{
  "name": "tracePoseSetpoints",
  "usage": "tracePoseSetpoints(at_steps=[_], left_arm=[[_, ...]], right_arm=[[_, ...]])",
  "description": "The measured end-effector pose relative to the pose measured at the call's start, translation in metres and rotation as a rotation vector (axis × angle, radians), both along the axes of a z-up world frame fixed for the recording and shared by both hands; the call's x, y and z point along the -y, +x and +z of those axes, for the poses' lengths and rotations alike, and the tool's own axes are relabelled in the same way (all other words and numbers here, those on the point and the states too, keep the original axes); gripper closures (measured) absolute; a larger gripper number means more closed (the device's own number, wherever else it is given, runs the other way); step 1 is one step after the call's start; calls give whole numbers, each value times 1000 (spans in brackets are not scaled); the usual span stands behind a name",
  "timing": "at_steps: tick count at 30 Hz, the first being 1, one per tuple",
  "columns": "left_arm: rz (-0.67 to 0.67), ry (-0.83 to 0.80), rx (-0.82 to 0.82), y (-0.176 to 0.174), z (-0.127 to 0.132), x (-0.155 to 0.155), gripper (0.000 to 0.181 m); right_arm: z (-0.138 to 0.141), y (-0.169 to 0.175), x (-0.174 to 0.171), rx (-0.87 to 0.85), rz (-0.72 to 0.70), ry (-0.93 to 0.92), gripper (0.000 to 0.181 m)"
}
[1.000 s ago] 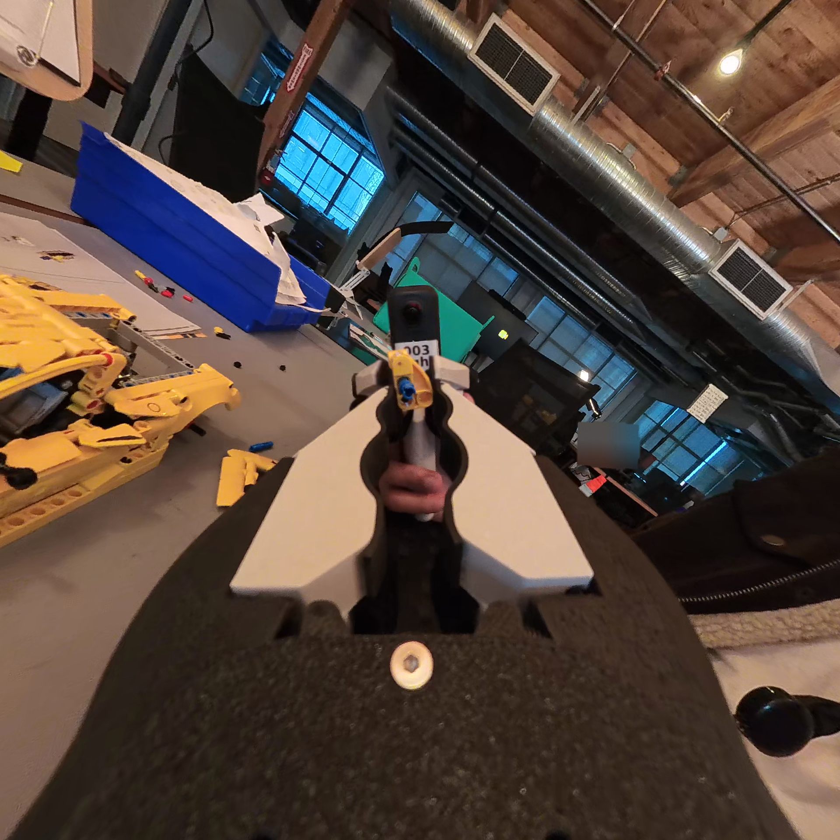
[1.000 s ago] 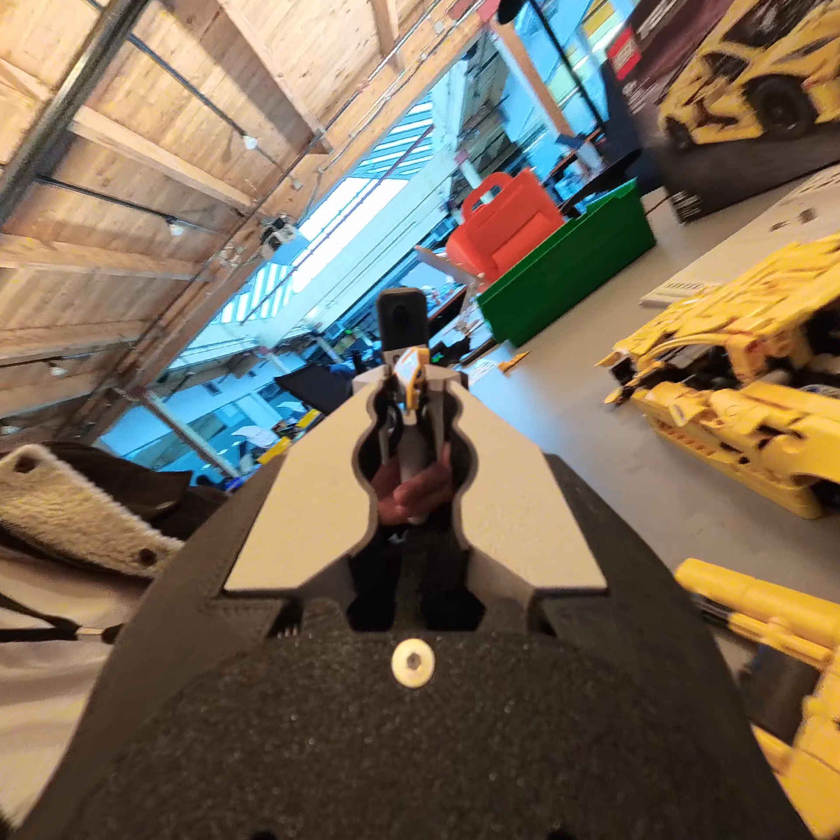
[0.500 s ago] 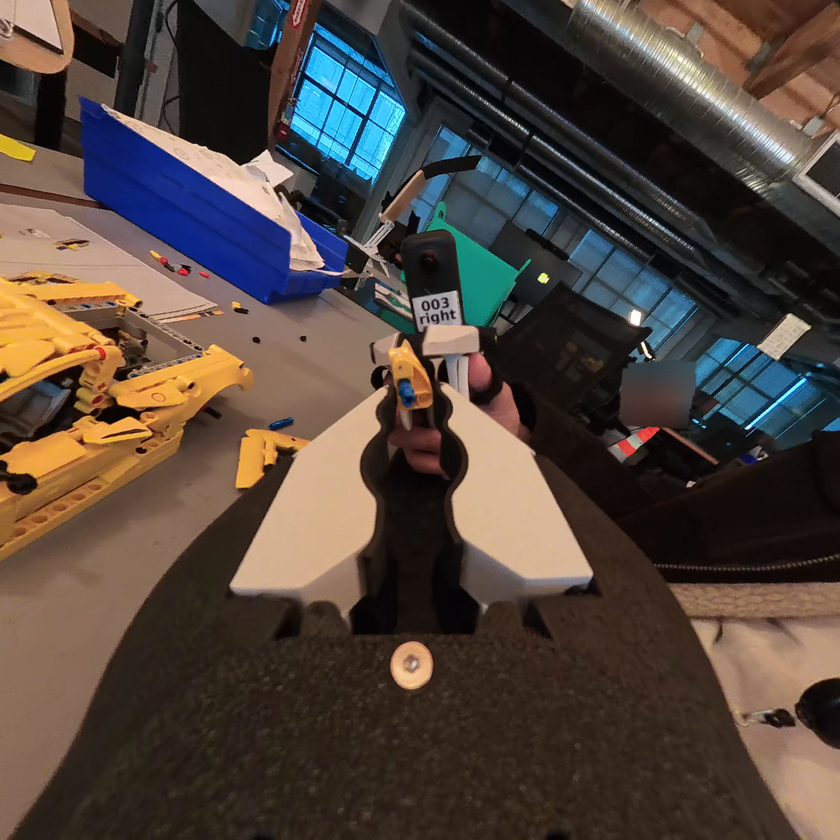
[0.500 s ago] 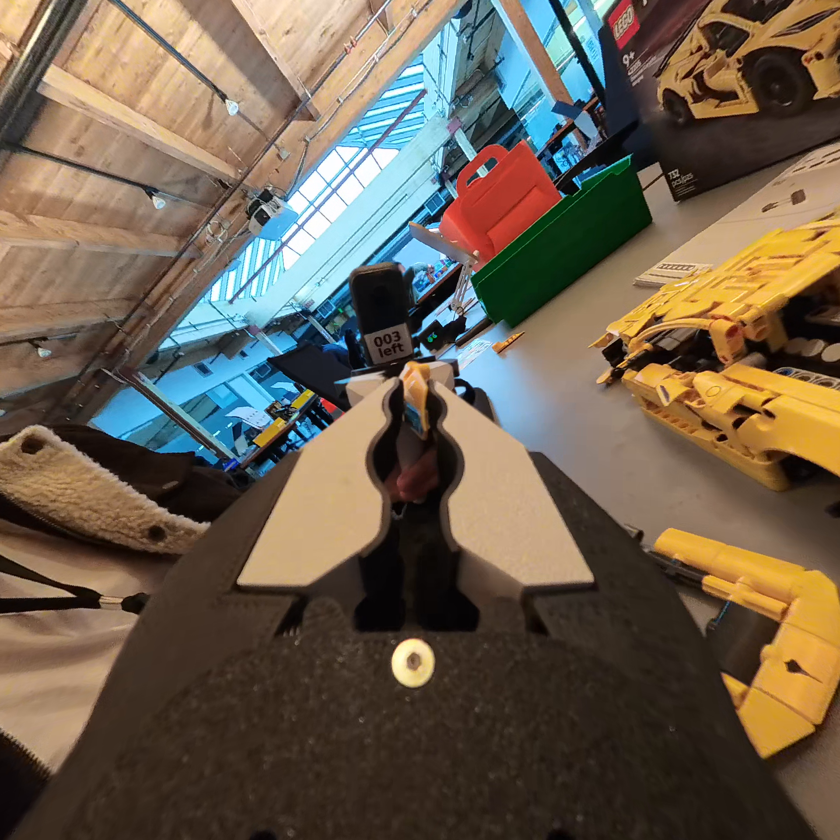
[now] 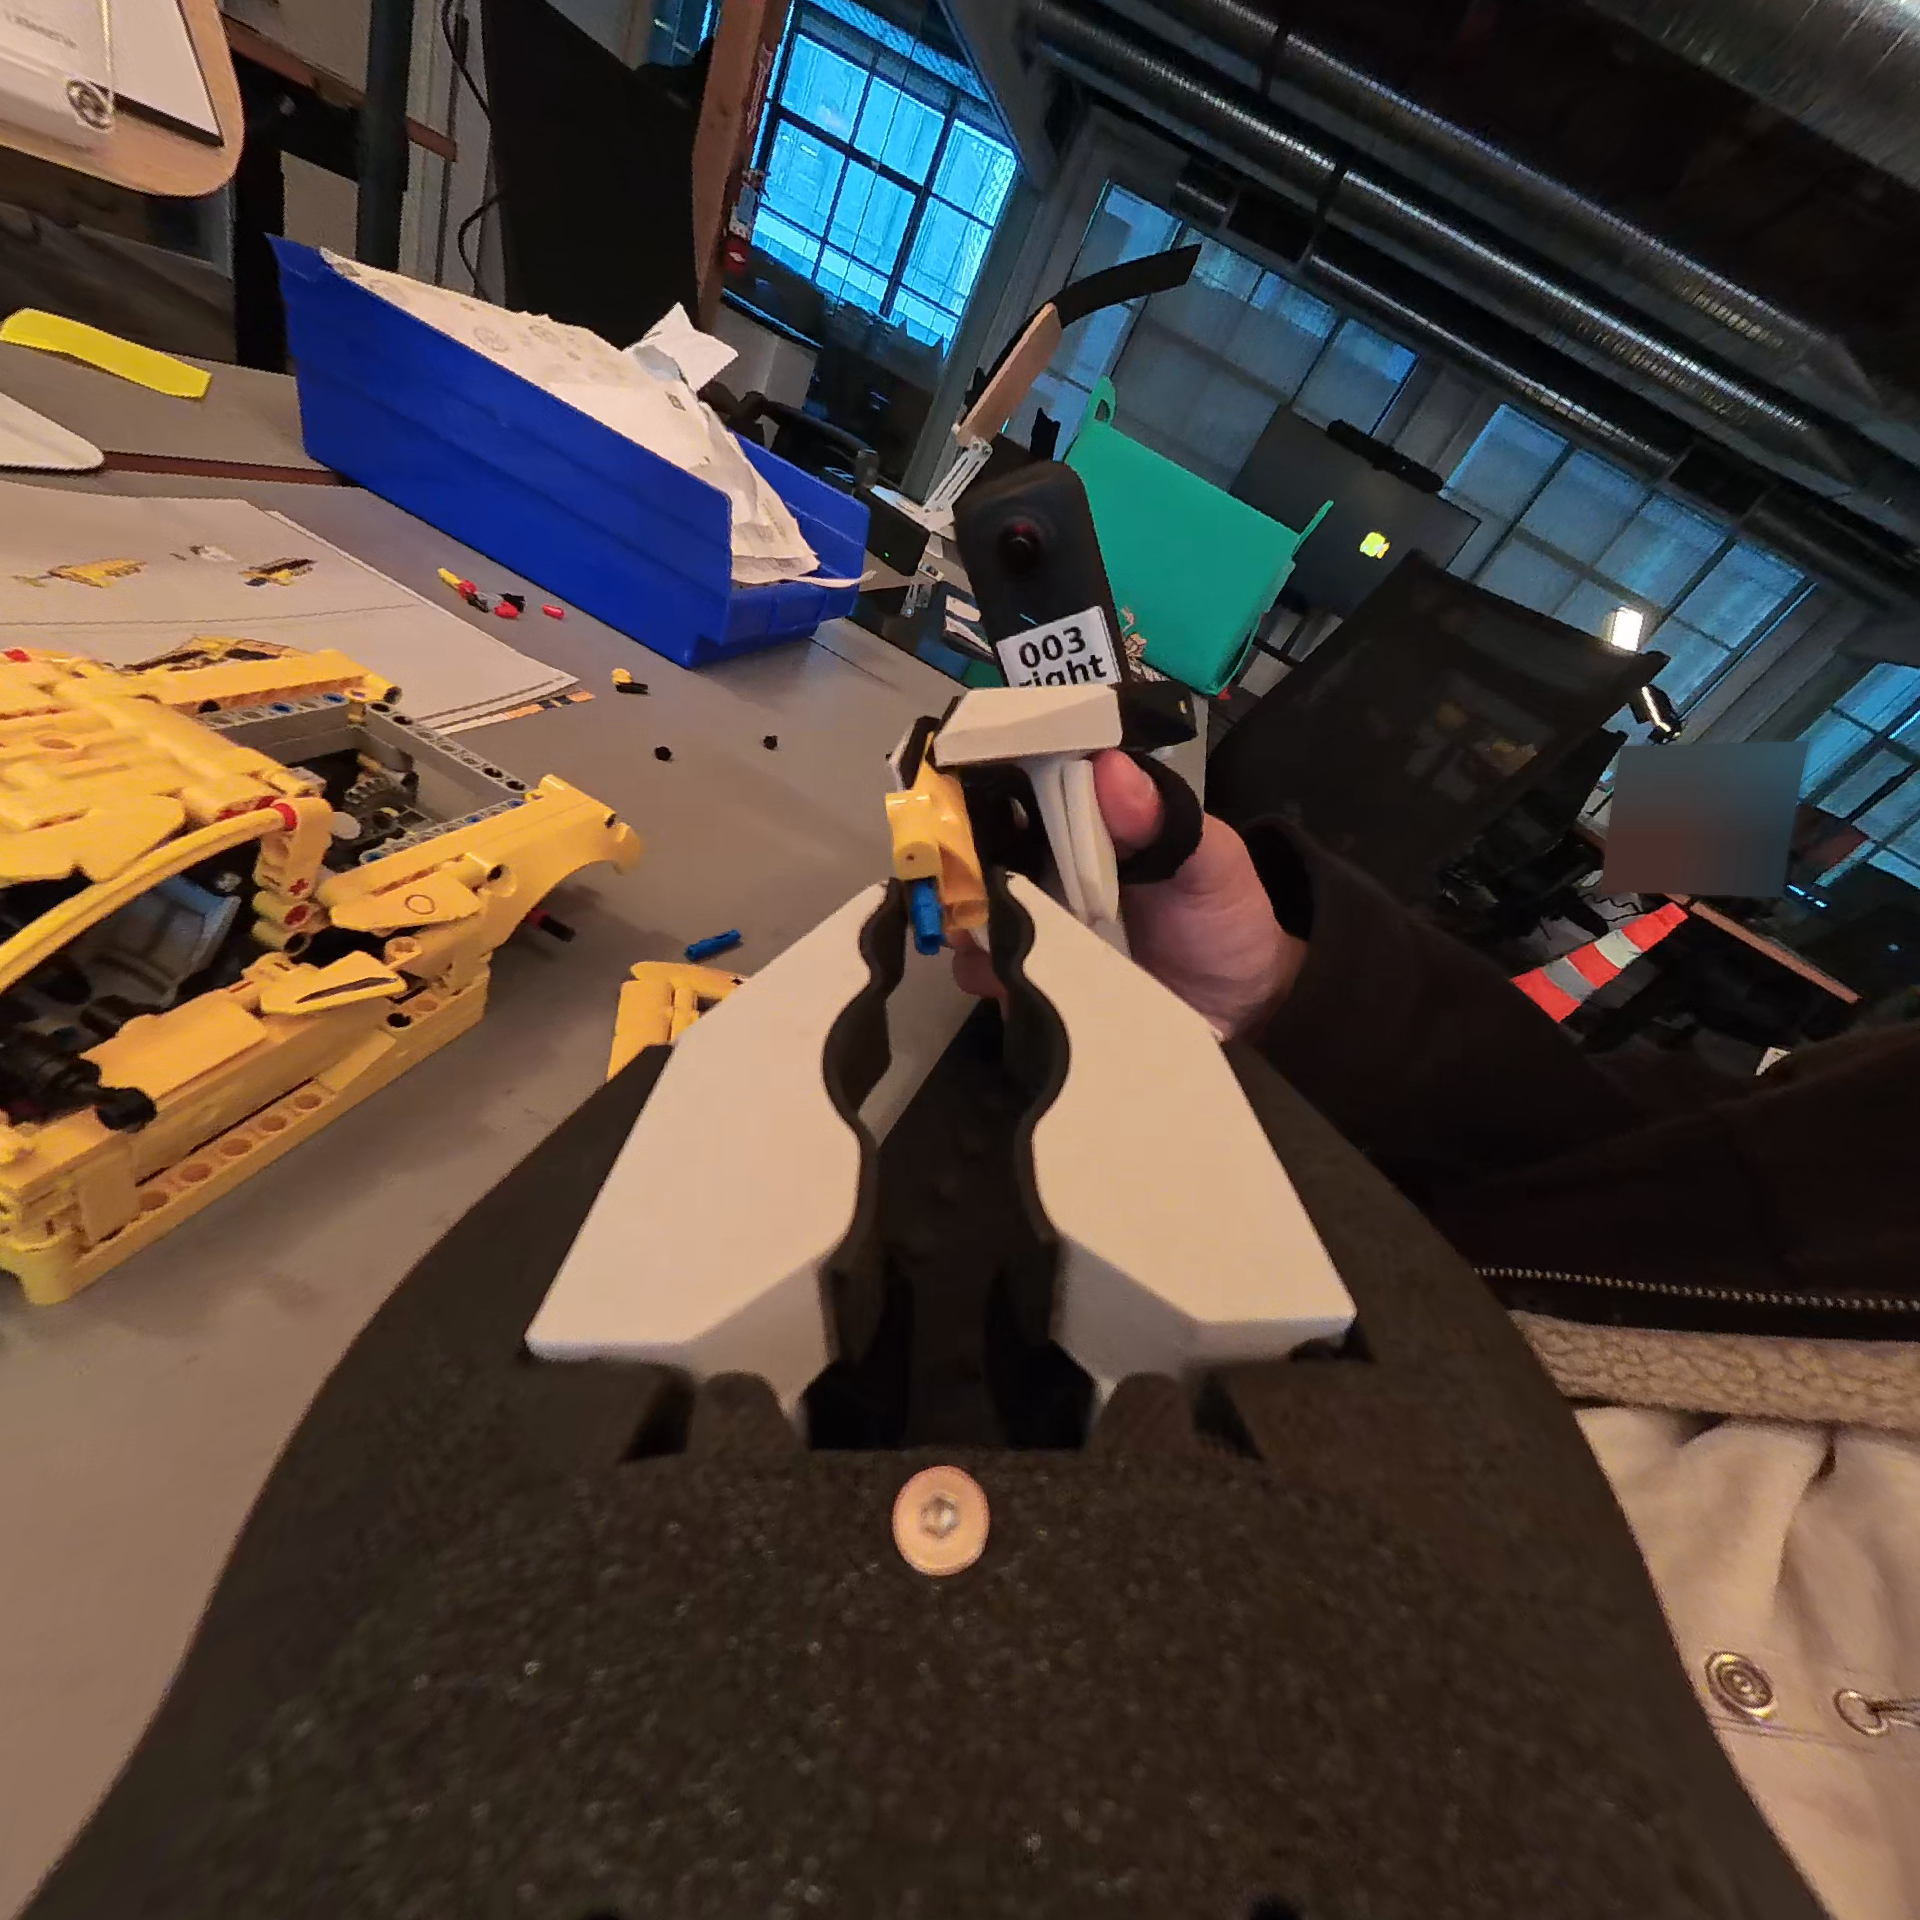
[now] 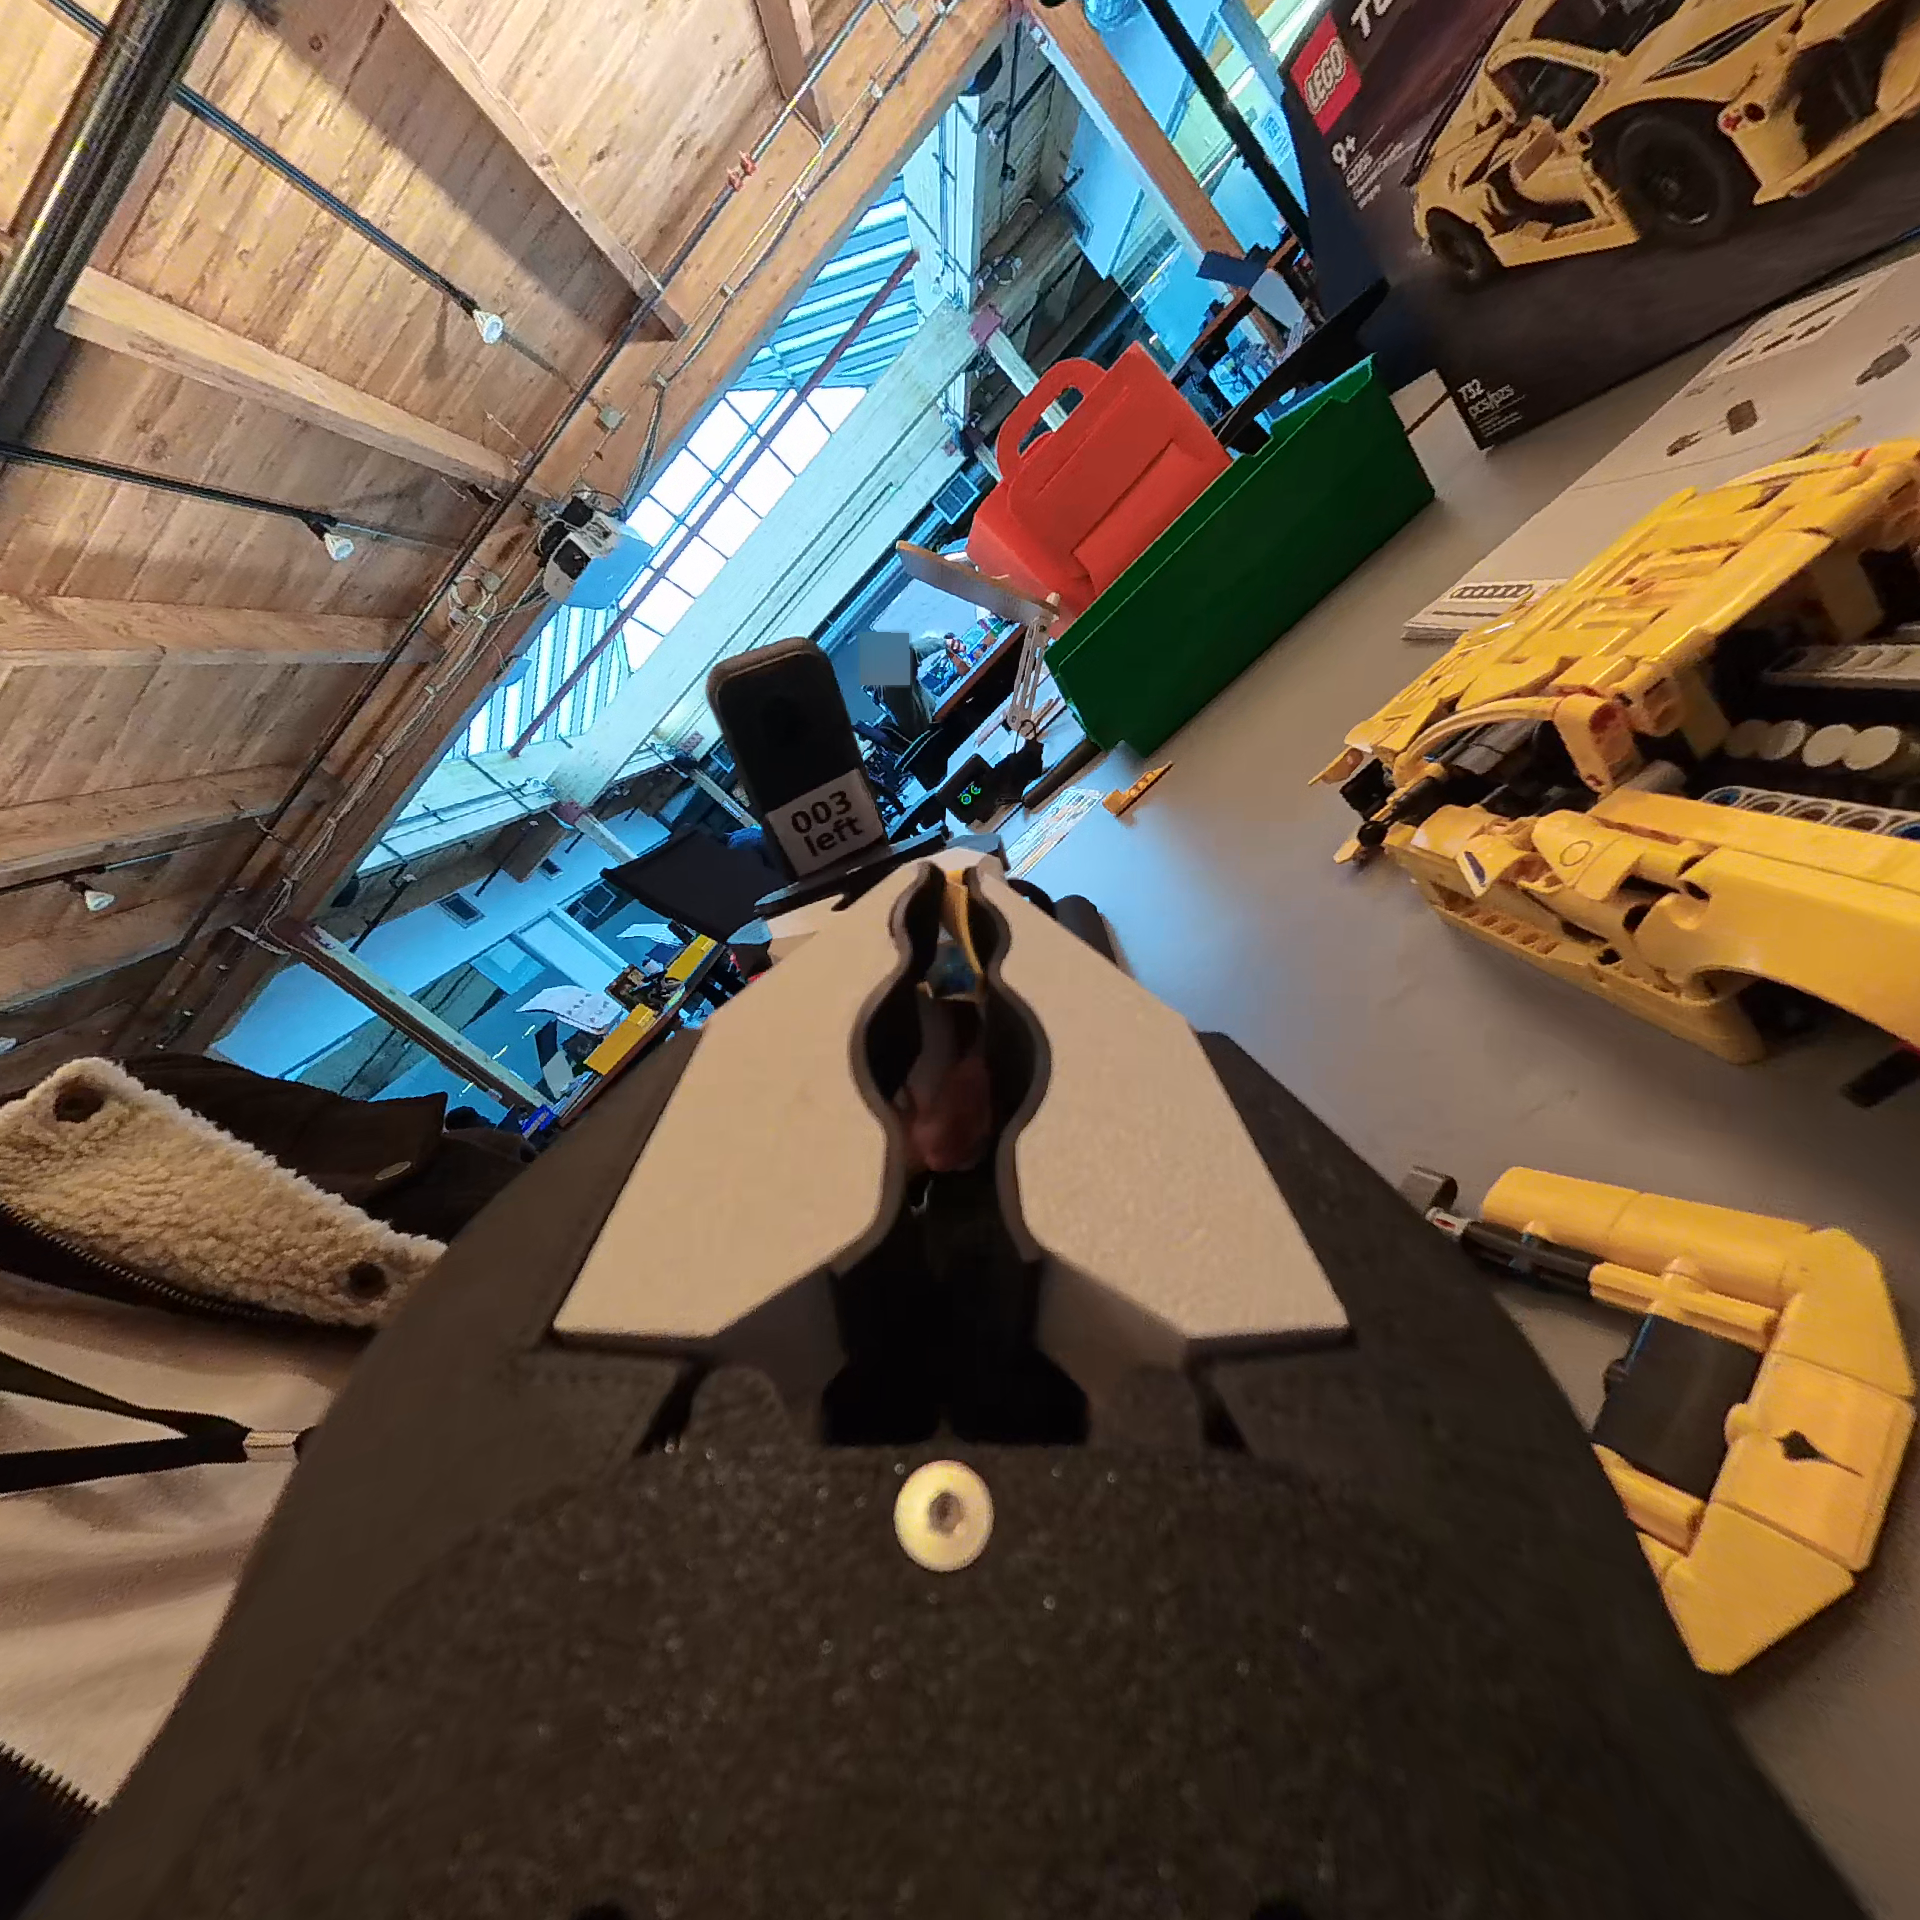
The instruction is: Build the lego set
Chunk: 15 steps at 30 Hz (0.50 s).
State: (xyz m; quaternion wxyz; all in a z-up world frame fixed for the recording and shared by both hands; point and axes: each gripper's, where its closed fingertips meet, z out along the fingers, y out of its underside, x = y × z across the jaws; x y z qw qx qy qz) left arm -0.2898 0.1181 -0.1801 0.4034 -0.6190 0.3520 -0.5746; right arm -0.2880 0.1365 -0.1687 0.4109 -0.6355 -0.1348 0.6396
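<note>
A small yellow piece (image 5: 935,842) with a blue pin in it is held in the air between both grippers, which face each other tip to tip. My left gripper (image 5: 943,896) is shut on its lower end. My right gripper (image 6: 951,885) is shut on it edge-on, and the piece (image 6: 964,930) shows as a thin yellow strip between the pads. The right gripper also shows in the left wrist view (image 5: 1023,727), held by a hand. The part-built yellow car (image 5: 208,935) sits on the grey table (image 5: 727,790) to the left, and it also shows in the right wrist view (image 6: 1662,831).
A yellow sub-assembly (image 6: 1766,1403) lies on the table near the car. A loose blue pin (image 5: 714,943) and small loose pieces lie by it. A blue bin (image 5: 520,488) with papers, an instruction sheet (image 5: 260,603), a green bin (image 6: 1247,582) and the set box (image 6: 1610,156) stand farther off. Left tips and right tips are each some 15 cm from the part-built yellow car (image 5: 208,935).
Both grippers have tilted down toward the table with the yellow piece still between them. The right gripper's jaws have closed further on the piece.
</note>
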Motion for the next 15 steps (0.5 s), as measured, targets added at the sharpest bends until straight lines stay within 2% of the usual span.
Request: tracePoseSetpoints(at_steps=[5,9,15], left_arm=[[-16,-58,39,-2,2,-3,166],[-14,-82,63,-5,4,-6,166],[-17,-64,50,-4,3,-3,166]], right_arm=[[1,-1,-1,-27,9,-2,176],[7,-3,4,-80,56,-21,161],[1,-2,1,11,-1,18,175]])
